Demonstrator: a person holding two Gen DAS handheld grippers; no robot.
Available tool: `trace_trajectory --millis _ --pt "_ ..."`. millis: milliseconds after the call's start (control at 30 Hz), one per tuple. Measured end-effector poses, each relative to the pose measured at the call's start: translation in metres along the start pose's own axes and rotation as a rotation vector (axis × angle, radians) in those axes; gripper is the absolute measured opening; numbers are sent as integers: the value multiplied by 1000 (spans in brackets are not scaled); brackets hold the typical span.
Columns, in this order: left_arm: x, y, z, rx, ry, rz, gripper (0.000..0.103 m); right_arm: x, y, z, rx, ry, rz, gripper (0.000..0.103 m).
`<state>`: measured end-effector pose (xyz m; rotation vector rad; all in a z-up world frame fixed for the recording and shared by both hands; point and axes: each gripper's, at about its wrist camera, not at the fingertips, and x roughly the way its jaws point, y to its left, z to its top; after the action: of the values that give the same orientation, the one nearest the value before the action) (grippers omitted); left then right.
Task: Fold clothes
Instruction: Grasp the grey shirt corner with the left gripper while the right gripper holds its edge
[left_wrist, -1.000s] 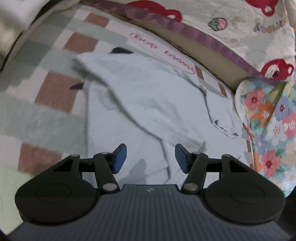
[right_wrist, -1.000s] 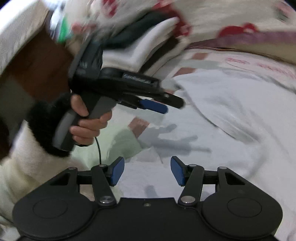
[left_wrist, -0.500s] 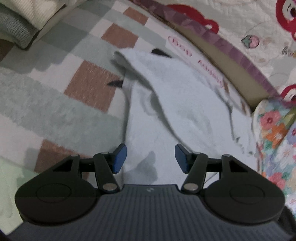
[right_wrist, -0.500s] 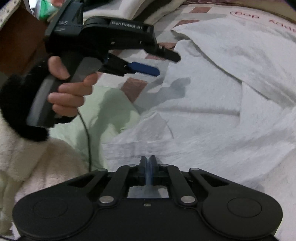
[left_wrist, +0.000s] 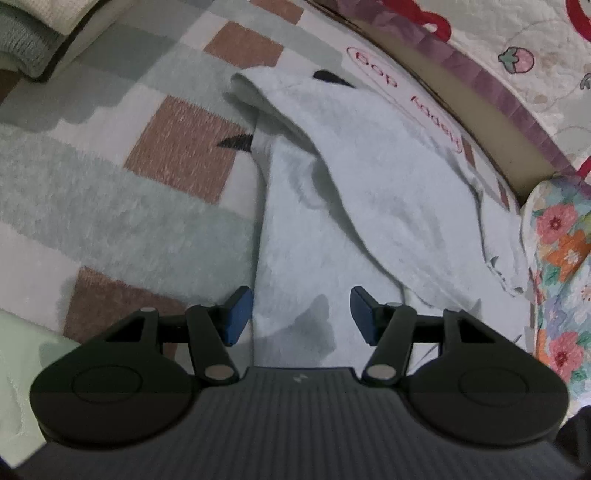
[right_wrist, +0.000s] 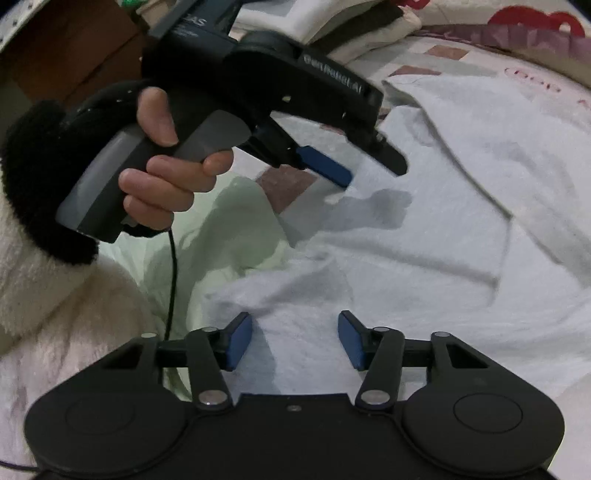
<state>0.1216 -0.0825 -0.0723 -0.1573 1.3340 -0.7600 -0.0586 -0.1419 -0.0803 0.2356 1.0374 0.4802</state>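
- A checked blanket (left_wrist: 122, 206) in pale green, white and brown squares is seen across the left and centre of the left wrist view, spread under everything else.
- A white garment (left_wrist: 354, 206) is laid on that blanket, running from the upper centre of the left wrist view down to the lower centre; in the right wrist view (right_wrist: 424, 240) it fills the centre and right of the frame, rumpled, with one layer folded over another.
- A quilt (left_wrist: 517, 55) printed with red figures and a strawberry is seen along the upper right edge of the left wrist view, and a floral cloth (left_wrist: 561, 258) at the right edge.
- The left gripper (left_wrist: 301, 314) is held just above the garment's near edge, its blue pads spread apart with nothing between them; in the right wrist view it (right_wrist: 354, 166) is seen at upper centre.
- The right gripper (right_wrist: 294, 339) is held low over the garment at the bottom of its frame, pads likewise parted and empty.
- A hand (right_wrist: 162, 177) in a fluffy white sleeve with a black cuff is wrapped around the left gripper's handle at the left of the right wrist view.
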Motion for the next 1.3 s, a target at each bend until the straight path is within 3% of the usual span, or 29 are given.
trace_trajectory --millis 33,133,300,467,600,833,967,1133,1300 --pt "0 1 0 -4 -3 -2 58 2 -1 -2 10 -10 10 15" --pt "-1 5 2 -24 -14 -11 58 -3 -1 -7 27 -44 29 10" --pt "-13 15 15 -99 -146 -108 61 -31 -3 -13 48 -141 41 8" --pt "-15 24 26 -174 -237 -110 62 -84 -20 -9 126 -290 32 8" --pt "-17 30 27 -219 -256 -124 62 -132 -37 -12 171 -382 -22 8" --pt "-12 24 31 -200 -255 -94 64 -193 -80 -41 286 -514 -136 8" --pt "-6 18 30 -178 -247 -60 65 -210 -95 -52 316 -545 -213 8" --pt "4 8 30 -138 -244 16 65 -217 -117 -69 361 -499 -405 7" --pt "12 0 54 -98 -283 106 65 -216 -133 -77 387 -455 -451 7"
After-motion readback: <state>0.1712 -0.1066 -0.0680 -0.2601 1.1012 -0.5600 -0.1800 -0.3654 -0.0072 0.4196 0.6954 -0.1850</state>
